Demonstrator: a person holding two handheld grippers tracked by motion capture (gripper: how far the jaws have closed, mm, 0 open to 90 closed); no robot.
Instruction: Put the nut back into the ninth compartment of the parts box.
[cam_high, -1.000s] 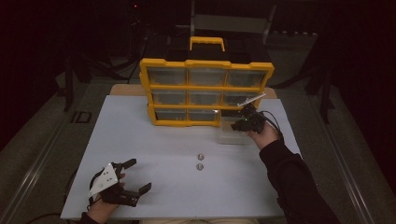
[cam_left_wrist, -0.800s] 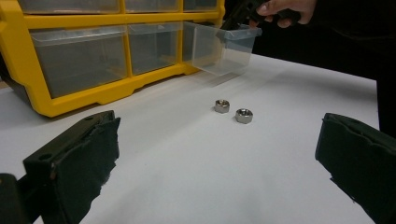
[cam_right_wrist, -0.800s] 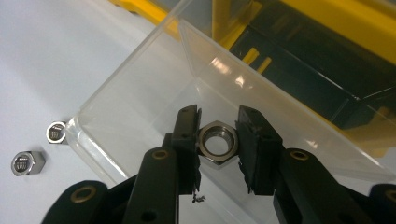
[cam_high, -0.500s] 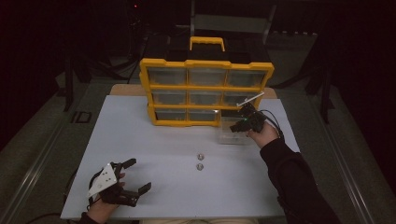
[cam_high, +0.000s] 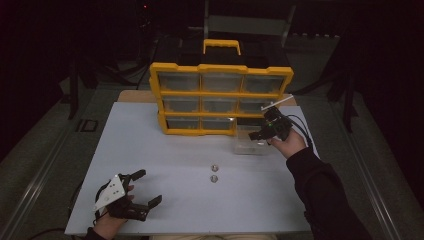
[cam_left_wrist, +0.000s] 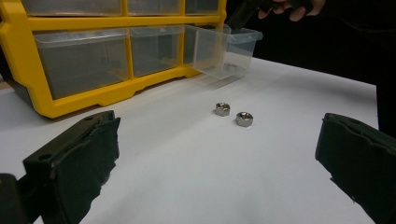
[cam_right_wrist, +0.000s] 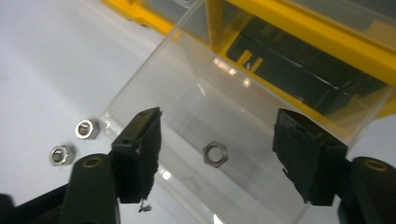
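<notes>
The clear drawer (cam_high: 248, 145) sits on the white surface (cam_high: 165, 150) just right of the yellow organizer (cam_high: 220, 97), its long axis running away from the cabinet; the right gripper (cam_right_wrist: 217, 156), jaws spread and grasping nothing, hovers over it; the right gripper view reveals one hex nut (cam_right_wrist: 215, 153) inside; two nuts (cam_high: 214, 173) lie nearer the person; the left gripper (cam_high: 142, 189) rests released, well apart.

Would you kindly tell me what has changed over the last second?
Hardly anything visibly changed. The right gripper hovers open over the clear drawer, as before; the left gripper, two nuts and yellow organizer stayed put.
</notes>
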